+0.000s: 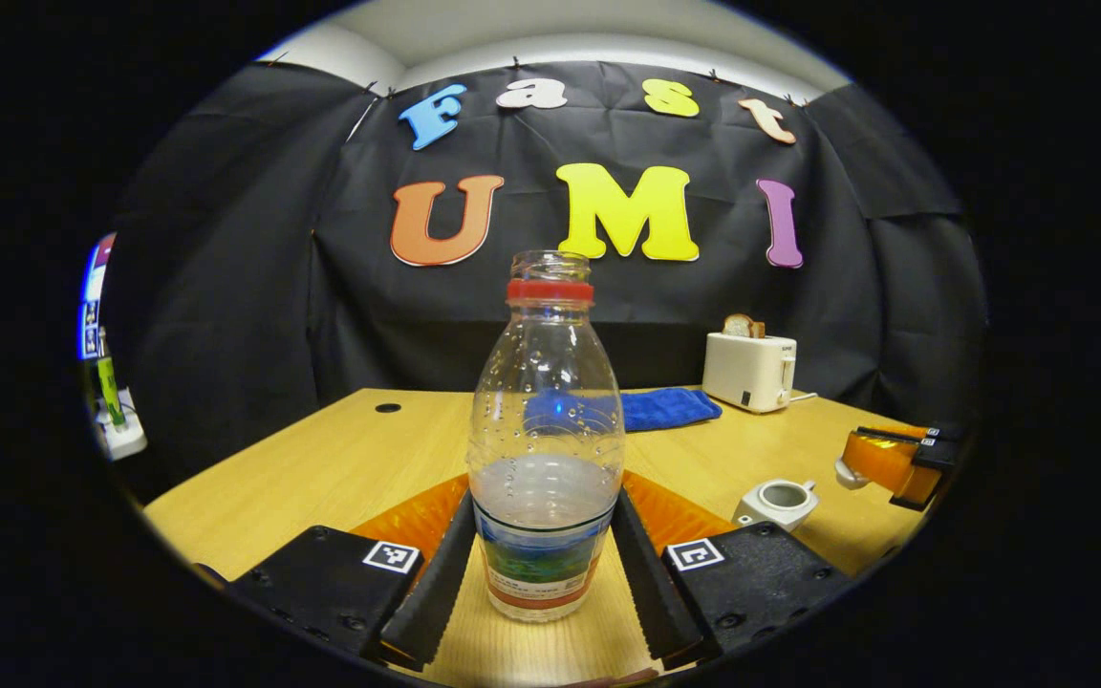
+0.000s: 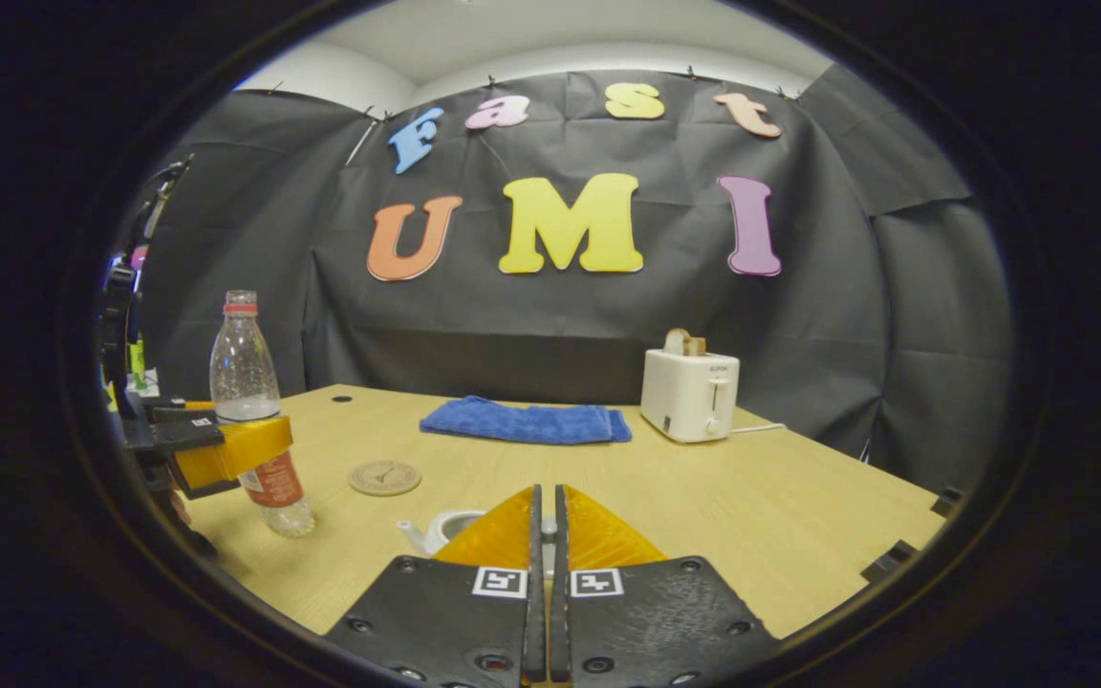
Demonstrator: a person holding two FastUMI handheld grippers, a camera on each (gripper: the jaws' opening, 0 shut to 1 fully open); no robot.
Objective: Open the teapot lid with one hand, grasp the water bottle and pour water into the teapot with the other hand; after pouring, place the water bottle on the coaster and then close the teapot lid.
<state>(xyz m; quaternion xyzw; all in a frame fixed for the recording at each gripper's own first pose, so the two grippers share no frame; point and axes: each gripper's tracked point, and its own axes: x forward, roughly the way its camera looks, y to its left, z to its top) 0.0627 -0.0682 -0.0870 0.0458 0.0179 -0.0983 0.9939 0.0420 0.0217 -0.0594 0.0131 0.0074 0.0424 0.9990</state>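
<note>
Behind the wooden counter (image 2: 703, 497) hangs a black cloth wall, with a white toaster (image 2: 689, 394) and a folded blue towel (image 2: 524, 421) near the back. My left gripper (image 1: 547, 564) has its two fingers on both sides of the water bottle (image 1: 547, 449), low down by the label, and they look like they are pressing it, so I think I am holding it. The bottle stands straight up, has no cap, and is a bit under half full. My right gripper (image 2: 543, 535) is squeezed almost shut; I think it pinches the teapot lid, but I cannot see the lid itself. The teapot (image 1: 778, 501) sits open on the counter, just under my right gripper. The round coaster (image 2: 385, 477) lies near the bottle. I think the next bit is to lift and pour. I should hold the bottle tight, carry it over the open teapot, and tip it slowly so no water spills. I should keep my right gripper out of the way.
</note>
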